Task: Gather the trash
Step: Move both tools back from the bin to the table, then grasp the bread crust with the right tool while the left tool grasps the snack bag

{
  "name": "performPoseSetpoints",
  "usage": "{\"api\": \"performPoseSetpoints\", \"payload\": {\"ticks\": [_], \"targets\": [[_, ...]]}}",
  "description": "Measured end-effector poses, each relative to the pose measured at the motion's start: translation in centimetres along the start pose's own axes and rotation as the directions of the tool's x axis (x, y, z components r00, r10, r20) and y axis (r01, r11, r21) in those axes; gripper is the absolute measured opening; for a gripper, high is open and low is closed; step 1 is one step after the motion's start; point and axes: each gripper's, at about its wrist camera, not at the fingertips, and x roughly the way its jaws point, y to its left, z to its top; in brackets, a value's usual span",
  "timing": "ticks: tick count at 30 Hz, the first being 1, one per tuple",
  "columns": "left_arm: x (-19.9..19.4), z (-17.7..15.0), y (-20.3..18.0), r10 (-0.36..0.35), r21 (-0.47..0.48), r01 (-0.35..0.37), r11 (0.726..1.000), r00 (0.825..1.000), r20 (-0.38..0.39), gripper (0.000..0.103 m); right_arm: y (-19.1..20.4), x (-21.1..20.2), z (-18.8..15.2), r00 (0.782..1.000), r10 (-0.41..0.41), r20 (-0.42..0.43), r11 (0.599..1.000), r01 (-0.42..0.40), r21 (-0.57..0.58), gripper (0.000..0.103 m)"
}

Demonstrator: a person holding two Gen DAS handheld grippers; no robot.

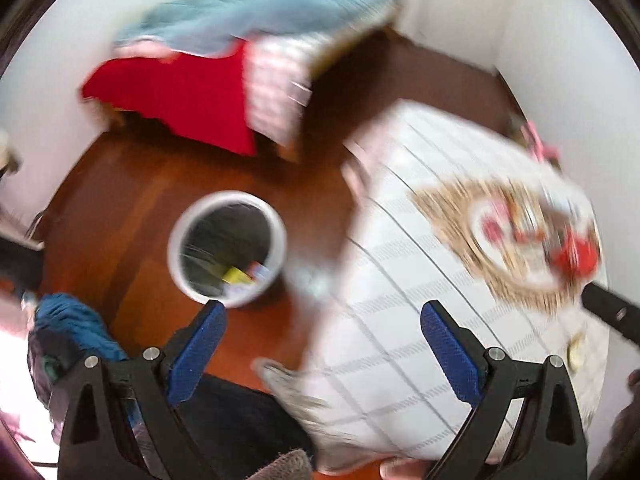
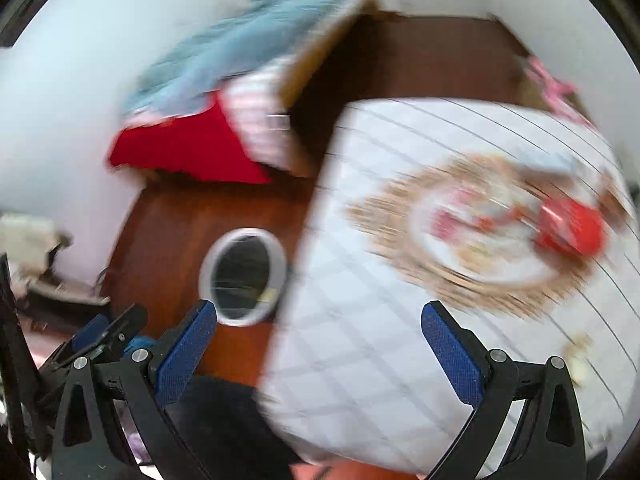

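Both views are motion-blurred. A white round trash bin [image 1: 228,250] with a black liner stands on the wooden floor, with yellow and coloured scraps inside; it also shows in the right wrist view [image 2: 244,276]. A red wrapper [image 1: 576,258] lies on a white plate on a woven mat on the table; it shows in the right wrist view too [image 2: 572,228]. My left gripper [image 1: 322,320] is open and empty, above the table's edge near the bin. My right gripper [image 2: 318,320] is open and empty over the table's near edge.
A table with a white checked cloth [image 1: 400,320] fills the right side. A bed with red and blue covers [image 1: 192,92] stands beyond. Blue clothing [image 1: 72,328] lies at the left. A small pale item [image 1: 576,350] lies on the table's right.
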Motion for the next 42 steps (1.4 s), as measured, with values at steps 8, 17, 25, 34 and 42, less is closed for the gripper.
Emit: {"api": "performPoseSetpoints", "payload": {"ticks": [8,17,25,34,42], "targets": [[6.0,-4.6,-14.0,-0.043,0.255,0.077,0.964,0.990,-0.134,0.099,-19.1,-0.3,-4.5,0.973,-0.220,-0.066,0.939,0.230,0.255,0.092],[8.7,-4.7,-18.1,-0.011,0.313,0.064,0.948,0.986,-0.168,0.099,-24.3,3.3,-5.8,0.974,-0.213,-0.082,0.941,0.227,0.251,0.081],[10.0,-0.5,-17.6,-0.053,0.220,0.093,0.971,0.982,-0.182,0.098,-22.7,4.6,-5.2,0.949,-0.311,-0.046,0.933,0.315,0.177,0.034],[13.8,8.5,-20.4,-0.242,0.035,0.255,0.966,0.947,-0.213,0.089,-27.9,4.4,0.4,0.971,-0.240,-0.015,0.875,0.223,0.430,0.032],[16.8,11.3,-25.2,-0.243,0.118,0.274,0.954,0.943,-0.228,0.060,-32.0,5.1,3.7,0.955,-0.291,-0.056,0.821,0.279,0.498,0.032]]}}
